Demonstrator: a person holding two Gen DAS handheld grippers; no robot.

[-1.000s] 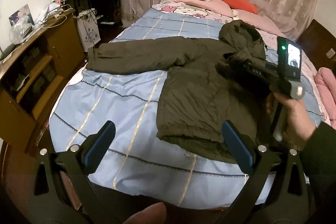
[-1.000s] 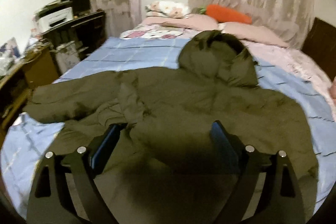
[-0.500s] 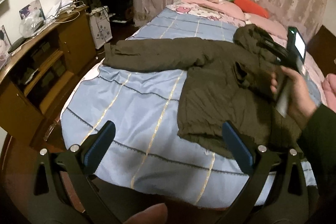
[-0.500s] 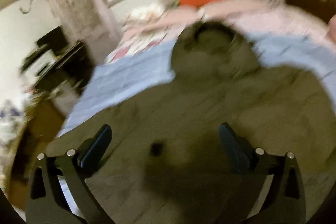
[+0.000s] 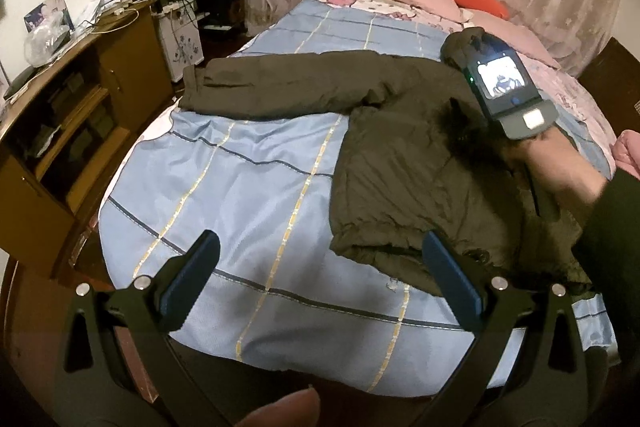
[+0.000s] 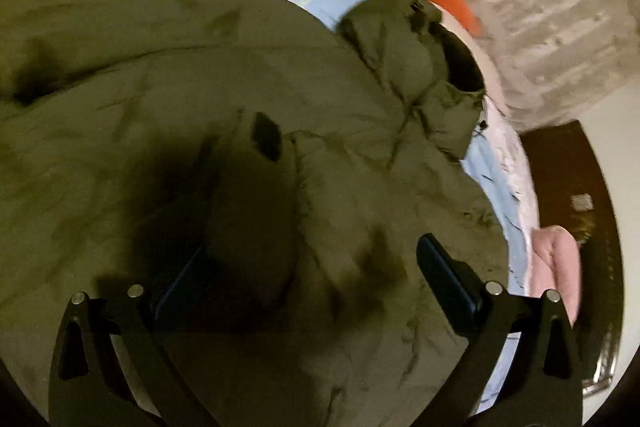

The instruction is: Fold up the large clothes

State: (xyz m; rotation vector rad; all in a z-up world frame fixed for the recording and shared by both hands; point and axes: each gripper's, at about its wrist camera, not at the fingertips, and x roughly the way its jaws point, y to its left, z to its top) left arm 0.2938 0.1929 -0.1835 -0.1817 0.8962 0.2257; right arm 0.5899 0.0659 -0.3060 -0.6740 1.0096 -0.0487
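Bedspread (image 5: 248,187), pale blue with yellow stripes, lies bare across the bed's left half out to its foot edge; a wooden cabinet (image 5: 60,131) stands near that side; a dark olive hooded jacket (image 5: 404,163) sprawls on the right half, one sleeve (image 5: 272,87) stretched leftward, hem rumpled; left gripper (image 5: 320,283) hovers spread wide above the foot edge; right gripper (image 6: 308,279), fingers apart, sits low over the jacket's puffy body, holding nothing.
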